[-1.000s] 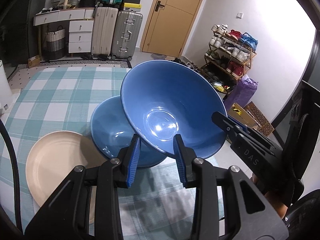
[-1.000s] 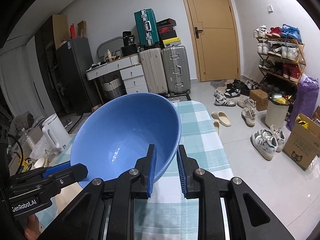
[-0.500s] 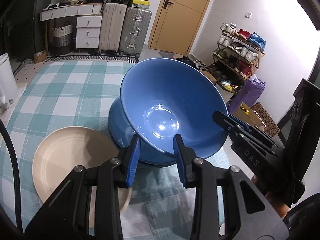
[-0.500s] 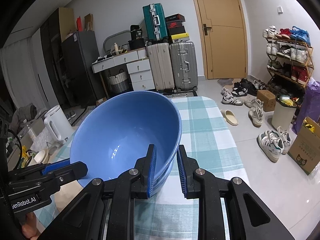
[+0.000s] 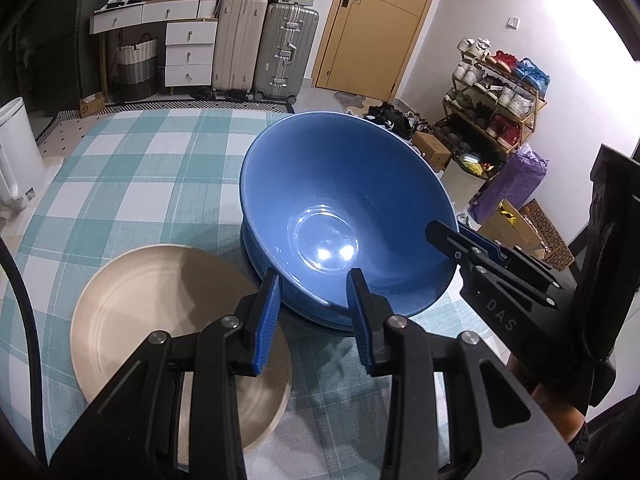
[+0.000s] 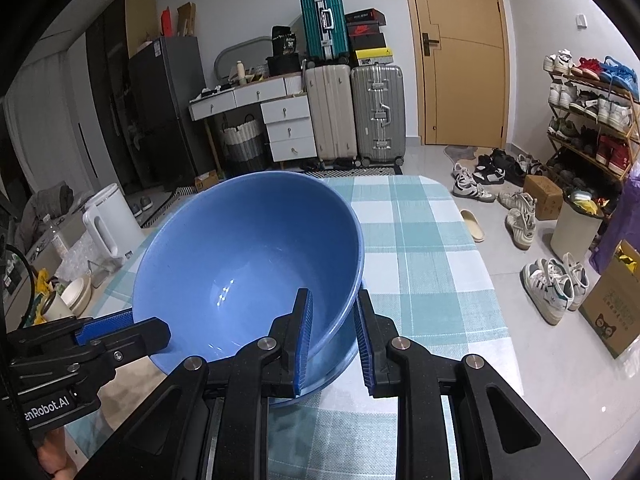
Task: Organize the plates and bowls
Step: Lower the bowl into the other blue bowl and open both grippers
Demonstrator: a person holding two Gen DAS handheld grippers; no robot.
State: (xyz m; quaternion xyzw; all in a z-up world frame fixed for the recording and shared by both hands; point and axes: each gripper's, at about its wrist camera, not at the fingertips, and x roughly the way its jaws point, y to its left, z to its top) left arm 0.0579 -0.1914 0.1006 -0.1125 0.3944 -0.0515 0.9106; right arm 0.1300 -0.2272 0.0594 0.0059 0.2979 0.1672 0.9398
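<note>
— Two glossy blue ceramic bowls were in play: the upper blue bowl (image 5: pixel 344 216) sat tilted inside the lower blue bowl (image 5: pixel 312 318), of which only a crescent of rim showed at the near side. Both were on the teal-and-white checked tablecloth (image 5: pixel 132 168), toward its right edge.

— And the tools?

— The right gripper (image 6: pixel 330 336) had its blue pads astride the near right rim of the upper bowl, one inside and one outside; whether they pinched the wall or stood just off it, I could not tell. The left gripper (image 5: pixel 312 312) hovered at the near rim, fingers moderately apart and holding nothing.

— Which step was that?

— Nesting, I judged, almost done: the upper bowl looked lowered in but not yet level.

— What did the next move call for?

— Letting the bowl settle flat, then parting the right fingers and drawing back without dragging the rim. The round beige plate (image 5: pixel 160 320) lay just left of the stack, partly under the left gripper, and was probably next.

— Beyond that?

— A white electric kettle (image 6: pixel 106 224) stood off the table's left side.
</note>
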